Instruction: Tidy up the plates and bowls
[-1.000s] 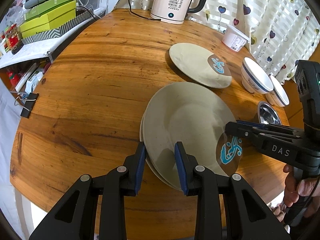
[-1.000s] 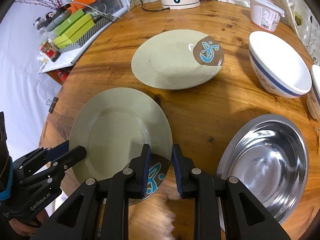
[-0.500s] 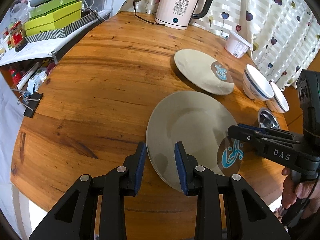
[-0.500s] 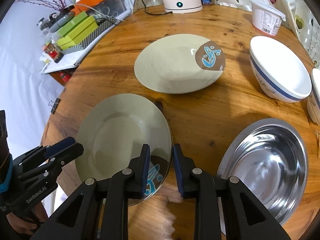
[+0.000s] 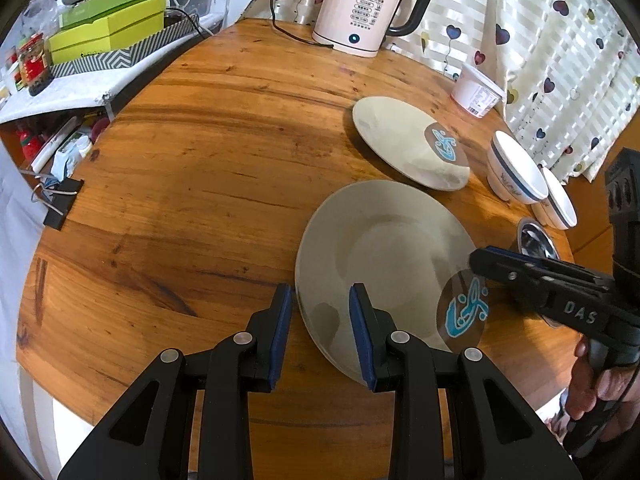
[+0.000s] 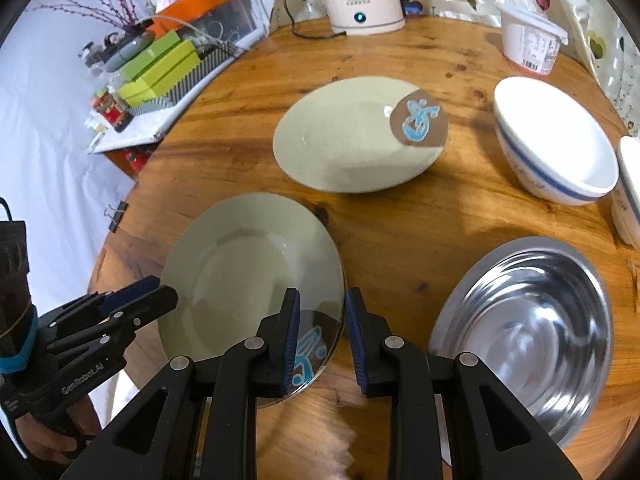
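Round wooden tabletop (image 5: pixel 208 168), near plate (image 5: pixel 384 256) flat between both tongs. Left tongs (image 5: pixel 320 332) and right tongs (image 6: pixel 322 340) apart, straddling opposite rims. I'd close evenly, lift level.

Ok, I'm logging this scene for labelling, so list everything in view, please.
near plate: one, grey-green, blue emblem, front, between both grippers
far plate: one, same pattern, mid-table
white bowls: two, blue band, right side
steel bowl: one, silver, front right
tub: one, white, back right
kettle: one, white, back
boxes: stack, green, left shelf
binder clip: one, black, table's left edge
table: one, wooden, round
left gripper: one, black, fingers apart over near plate's rim
right gripper: one, black, fingers apart at emblem rim
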Demonstrator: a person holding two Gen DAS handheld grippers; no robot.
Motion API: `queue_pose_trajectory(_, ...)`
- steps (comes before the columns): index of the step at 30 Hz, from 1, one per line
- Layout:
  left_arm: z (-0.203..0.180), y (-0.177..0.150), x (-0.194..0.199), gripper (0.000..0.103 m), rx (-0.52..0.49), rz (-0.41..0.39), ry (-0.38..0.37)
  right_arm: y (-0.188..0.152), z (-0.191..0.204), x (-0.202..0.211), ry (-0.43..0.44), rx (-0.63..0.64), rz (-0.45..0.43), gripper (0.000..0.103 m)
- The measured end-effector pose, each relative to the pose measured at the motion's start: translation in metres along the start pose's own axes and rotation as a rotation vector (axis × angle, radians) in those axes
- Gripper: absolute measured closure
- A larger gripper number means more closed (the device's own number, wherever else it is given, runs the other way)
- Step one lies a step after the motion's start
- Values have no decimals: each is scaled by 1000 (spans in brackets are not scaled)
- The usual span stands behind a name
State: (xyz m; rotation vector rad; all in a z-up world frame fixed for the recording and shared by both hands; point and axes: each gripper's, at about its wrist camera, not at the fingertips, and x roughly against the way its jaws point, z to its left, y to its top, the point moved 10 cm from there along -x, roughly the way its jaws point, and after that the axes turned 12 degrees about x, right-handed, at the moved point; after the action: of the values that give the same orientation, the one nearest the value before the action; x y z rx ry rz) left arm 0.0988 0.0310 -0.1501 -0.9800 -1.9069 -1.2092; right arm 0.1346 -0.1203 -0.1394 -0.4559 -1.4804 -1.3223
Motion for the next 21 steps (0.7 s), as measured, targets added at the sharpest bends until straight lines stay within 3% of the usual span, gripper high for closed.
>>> queue_pose_trajectory(7, -7, 12, 13, 72, -16, -36, -22, 10, -2, 29, -5, 16, -76, 78)
queue_pose_trajectory(14, -20, 19, 16, 72, -49, -39, -54, 11, -9, 43, -38, 12, -99, 67)
queue_pose_trajectory(21, -34, 26, 18, 72, -81, -43, -71, 11, -15, 53, -62, 8, -114, 66)
